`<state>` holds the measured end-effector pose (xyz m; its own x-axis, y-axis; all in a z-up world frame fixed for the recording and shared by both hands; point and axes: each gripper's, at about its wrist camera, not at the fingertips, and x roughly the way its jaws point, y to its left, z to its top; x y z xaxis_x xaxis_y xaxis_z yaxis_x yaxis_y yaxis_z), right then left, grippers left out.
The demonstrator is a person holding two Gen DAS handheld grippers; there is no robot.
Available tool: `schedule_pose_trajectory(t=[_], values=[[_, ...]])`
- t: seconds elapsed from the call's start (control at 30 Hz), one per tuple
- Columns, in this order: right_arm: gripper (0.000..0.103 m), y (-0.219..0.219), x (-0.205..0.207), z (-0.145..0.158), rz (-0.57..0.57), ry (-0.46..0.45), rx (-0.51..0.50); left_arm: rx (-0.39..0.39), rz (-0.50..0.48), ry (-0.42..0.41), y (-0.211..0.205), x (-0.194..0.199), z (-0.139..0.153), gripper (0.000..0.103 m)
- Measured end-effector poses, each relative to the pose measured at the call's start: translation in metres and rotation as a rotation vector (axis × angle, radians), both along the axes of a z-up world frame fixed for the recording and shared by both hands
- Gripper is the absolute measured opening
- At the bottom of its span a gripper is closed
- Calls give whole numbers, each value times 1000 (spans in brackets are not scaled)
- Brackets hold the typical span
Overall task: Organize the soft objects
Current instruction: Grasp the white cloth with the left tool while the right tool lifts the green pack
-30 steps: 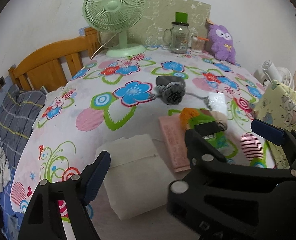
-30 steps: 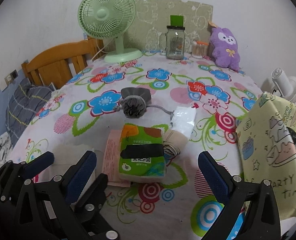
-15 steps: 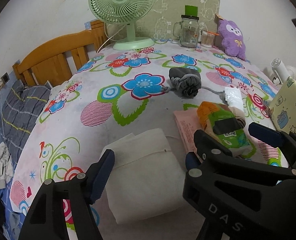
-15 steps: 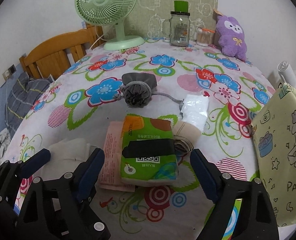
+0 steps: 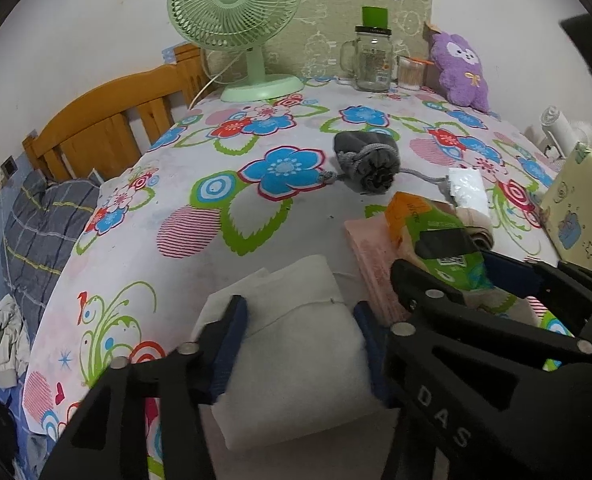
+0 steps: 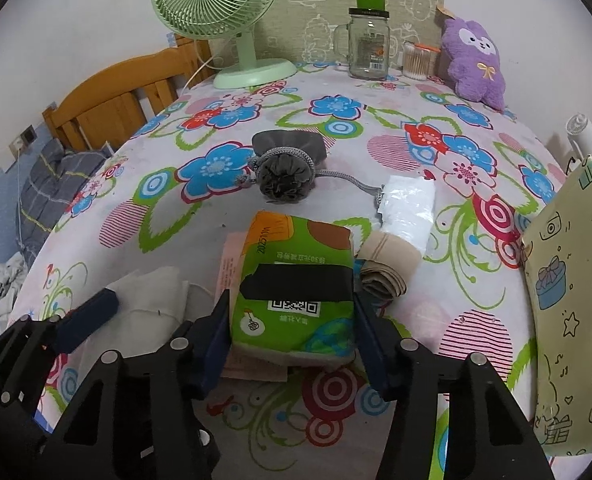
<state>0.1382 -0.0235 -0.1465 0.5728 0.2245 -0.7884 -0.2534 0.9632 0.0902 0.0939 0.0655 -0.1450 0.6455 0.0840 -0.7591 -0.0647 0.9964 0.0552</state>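
My left gripper straddles a folded white cloth at the table's near edge, its blue pads touching both sides. My right gripper is closed around a green tissue pack, pads against its sides; the pack lies on a folded pink cloth. A rolled beige cloth lies just right of the pack. A grey drawstring pouch and a white plastic packet lie further back. The white cloth also shows in the right wrist view.
A floral tablecloth covers the table. At the back stand a green fan, a glass jar, a cotton swab cup and a purple plush. A yellow gift bag stands right. A wooden headboard is left.
Both grippers moved forward and down and narrowed: the left now brackets the white cloth, the right now clamps the sides of the green tissue pack.
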Motion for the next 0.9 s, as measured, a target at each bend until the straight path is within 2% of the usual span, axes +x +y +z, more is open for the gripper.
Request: schedule_pose_trajectory(t=[0.2,0.4,0.57,0.9], values=[[55,-3,-1,1,-9,3,-1,-4,-20,-2,-5,-2,2,30],[54,-8,-5,5,-19,-4,-9,-4,-22,-7,-8,-4,4,19],[54,-10,-8,8,-22,-11,-8,-5,-22,-12,-9,-7,8,16],[54,-18,-15,22,-30,-40,-5,-5,-37,-44,-17,-13,21,15]])
